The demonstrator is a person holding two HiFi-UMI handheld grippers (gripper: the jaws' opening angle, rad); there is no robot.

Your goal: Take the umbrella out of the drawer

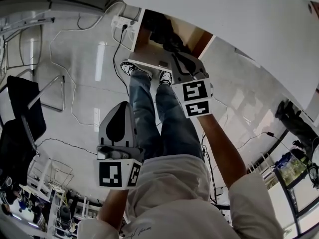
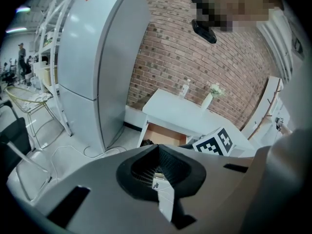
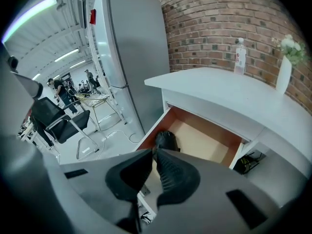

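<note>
Red brick wall (image 3: 219,18) behind a white table (image 3: 229,91). Bottle (image 3: 239,56) and white vase (image 3: 283,74) stand on top. Tall grey cabinet (image 3: 131,57) beside it. Pale glossy floor (image 1: 79,73), loose cables (image 1: 75,113). Black chair (image 3: 61,123) farther off. Ceiling strip lights (image 3: 29,16) lit.

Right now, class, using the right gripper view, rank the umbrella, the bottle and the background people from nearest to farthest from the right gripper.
1. Umbrella: in the open drawer, just beyond the right gripper.
2. Bottle: upper right, at the back of the tabletop by the brick wall.
3. People: far left, deep in the room.
</note>
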